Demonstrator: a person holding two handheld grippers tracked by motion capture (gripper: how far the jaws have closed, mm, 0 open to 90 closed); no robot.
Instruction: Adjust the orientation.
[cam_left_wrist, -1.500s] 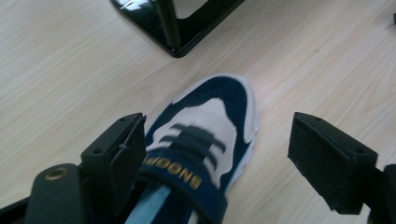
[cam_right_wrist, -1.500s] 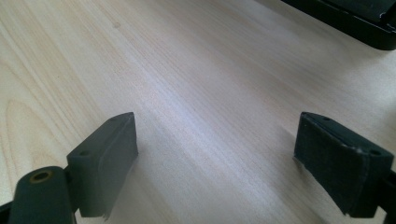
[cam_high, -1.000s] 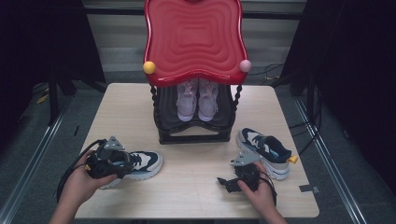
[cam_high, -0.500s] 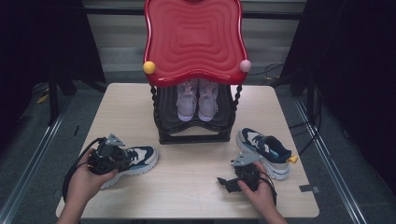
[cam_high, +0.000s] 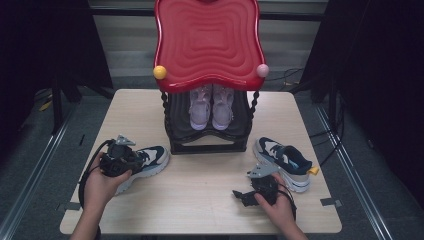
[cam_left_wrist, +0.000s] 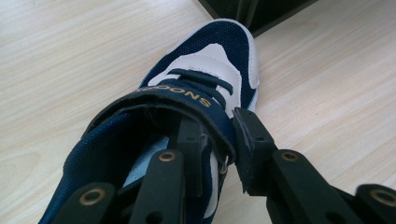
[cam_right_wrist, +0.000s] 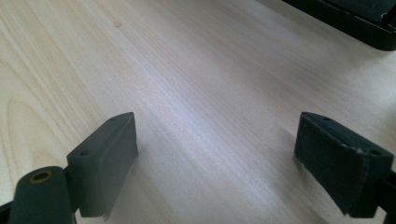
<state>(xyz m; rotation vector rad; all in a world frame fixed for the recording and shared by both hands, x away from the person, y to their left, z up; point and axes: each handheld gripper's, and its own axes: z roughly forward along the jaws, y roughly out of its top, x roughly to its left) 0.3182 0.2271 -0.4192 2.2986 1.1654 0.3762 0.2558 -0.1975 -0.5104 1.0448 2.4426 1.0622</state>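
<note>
The left tongs (cam_left_wrist: 212, 144) are clenched on the left shoe (cam_high: 145, 162): in the left gripper view one jaw sits inside the opening and the other outside, pinching the side wall and strap end of the navy and white shoe between them. Their jaws have just been closing, with that wall between them. The shoe lies on the desk (cam_high: 200, 200) at its left side, toe pointing away from the tongs toward the black foot of the shoe rack (cam_high: 207, 135), so its long axis runs straight on from the left hand (cam_high: 100, 182) toward the rack.

The right tongs (cam_right_wrist: 215, 161) stand released, jaws wide apart over bare wood with nothing between them. In the high view they rest low on the desk near its front edge, and the right shoe (cam_high: 285, 160) lies just behind and to the right of them, heel toward the front right corner, toe toward the rack.

The rack stands at the middle of the desk under a red wavy top (cam_high: 207, 45), with a pair of pale pink shoes (cam_high: 211, 107) already on its shelf. The held shoe is nearer the rack's left lower corner, so the left hand looks placed to lift it and carry it in.
</note>
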